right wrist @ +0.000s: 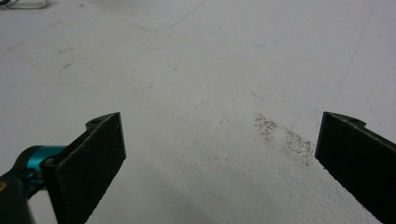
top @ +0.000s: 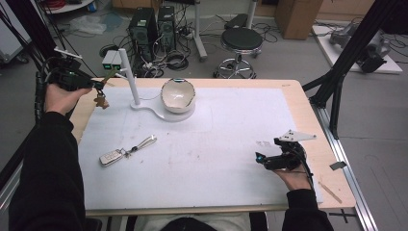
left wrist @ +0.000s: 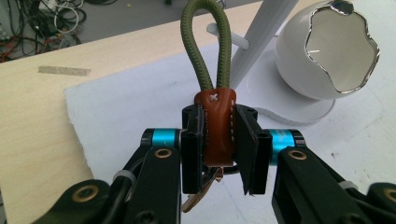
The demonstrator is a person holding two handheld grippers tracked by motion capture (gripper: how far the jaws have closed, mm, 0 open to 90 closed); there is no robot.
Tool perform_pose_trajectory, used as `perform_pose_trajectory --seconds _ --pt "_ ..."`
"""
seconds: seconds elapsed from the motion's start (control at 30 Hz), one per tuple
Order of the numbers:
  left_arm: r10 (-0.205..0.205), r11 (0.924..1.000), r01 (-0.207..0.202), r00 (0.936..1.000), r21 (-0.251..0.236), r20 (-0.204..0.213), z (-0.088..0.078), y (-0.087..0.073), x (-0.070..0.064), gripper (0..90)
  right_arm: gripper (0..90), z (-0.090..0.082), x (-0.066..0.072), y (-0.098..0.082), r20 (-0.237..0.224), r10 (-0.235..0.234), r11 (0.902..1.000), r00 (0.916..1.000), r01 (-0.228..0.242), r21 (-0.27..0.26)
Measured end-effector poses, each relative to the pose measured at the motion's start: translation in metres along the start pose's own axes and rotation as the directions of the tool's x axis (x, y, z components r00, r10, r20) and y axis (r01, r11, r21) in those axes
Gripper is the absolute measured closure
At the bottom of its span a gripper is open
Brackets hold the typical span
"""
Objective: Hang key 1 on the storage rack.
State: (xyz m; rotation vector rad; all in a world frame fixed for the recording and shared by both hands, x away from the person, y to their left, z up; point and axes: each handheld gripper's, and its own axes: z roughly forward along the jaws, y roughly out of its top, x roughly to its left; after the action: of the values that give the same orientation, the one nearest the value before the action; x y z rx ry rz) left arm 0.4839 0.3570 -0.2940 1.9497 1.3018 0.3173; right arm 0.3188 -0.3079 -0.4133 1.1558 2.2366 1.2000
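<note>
My left gripper (left wrist: pixel 218 140) is shut on the brown leather tab of a key strap (left wrist: pixel 216 128), whose olive cord loop (left wrist: pixel 205 42) rises toward a peg of the white stand (left wrist: pixel 261 37). In the high view that left gripper (top: pixel 98 85) is held above the table's far left corner, the strap's brown end (top: pixel 101 101) dangling under it, just left of the white stand (top: pixel 129 72). A white egg-shaped bowl (top: pixel 177 96) sits on the stand's base. My right gripper (top: pixel 262 159) rests open near the right edge of the white mat (top: pixel 202 159), nothing between its jaws (right wrist: pixel 219 154).
A silver car key fob (top: pixel 111 157) with a strap lies on the mat at front left. Beyond the table stand a black stool (top: pixel 241 41), computer towers (top: pixel 153 26) and cables on the floor. A black frame leg (top: pixel 337 72) rises at the right.
</note>
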Motion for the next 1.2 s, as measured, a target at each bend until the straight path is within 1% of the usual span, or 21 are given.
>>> perform_pose_trajectory --seconds 0.07,0.27,0.63,0.83,0.97,1.0,1.1,1.2 --pt "-0.005 0.9999 0.005 1.0000 -0.009 0.002 0.001 0.001 0.000 72.9 0.7 0.001 0.000 0.000 0.002 -0.001 1.0000 1.0000 0.001 0.004" --pt "-0.005 1.0000 0.004 0.9999 0.006 0.015 0.005 0.001 -0.001 72.9 0.7 0.001 -0.001 0.000 0.006 -0.002 1.0000 1.0000 0.002 0.004" --pt "0.020 0.9993 -0.021 0.9996 0.031 0.019 0.015 0.002 -0.009 72.9 0.7 0.001 -0.001 0.000 0.007 -0.001 1.0000 1.0000 0.001 0.004" --pt "0.031 0.9987 -0.031 0.9995 0.040 0.007 0.019 0.003 -0.012 72.9 0.7 0.000 -0.001 0.000 0.007 0.000 1.0000 1.0000 0.000 0.000" --pt "0.031 0.9982 -0.031 0.9995 0.052 0.003 0.026 0.003 -0.016 72.5 0.7 0.000 -0.001 0.000 0.007 0.000 1.0000 1.0000 0.000 0.000" --pt "0.037 0.9974 -0.036 0.9993 0.062 -0.001 0.027 0.003 -0.017 72.5 0.7 0.000 -0.001 0.000 0.007 0.000 1.0000 1.0000 0.000 0.000" --pt "0.050 0.9961 -0.050 0.9987 0.073 -0.006 0.033 0.004 -0.021 72.5 0.7 0.000 0.000 0.000 0.013 0.003 1.0000 0.9999 -0.003 0.009" --pt "0.071 0.9931 -0.068 0.9972 0.095 -0.023 0.038 0.004 -0.024 72.5 0.7 -0.001 -0.001 0.000 0.013 0.002 1.0000 0.9999 -0.002 0.001"
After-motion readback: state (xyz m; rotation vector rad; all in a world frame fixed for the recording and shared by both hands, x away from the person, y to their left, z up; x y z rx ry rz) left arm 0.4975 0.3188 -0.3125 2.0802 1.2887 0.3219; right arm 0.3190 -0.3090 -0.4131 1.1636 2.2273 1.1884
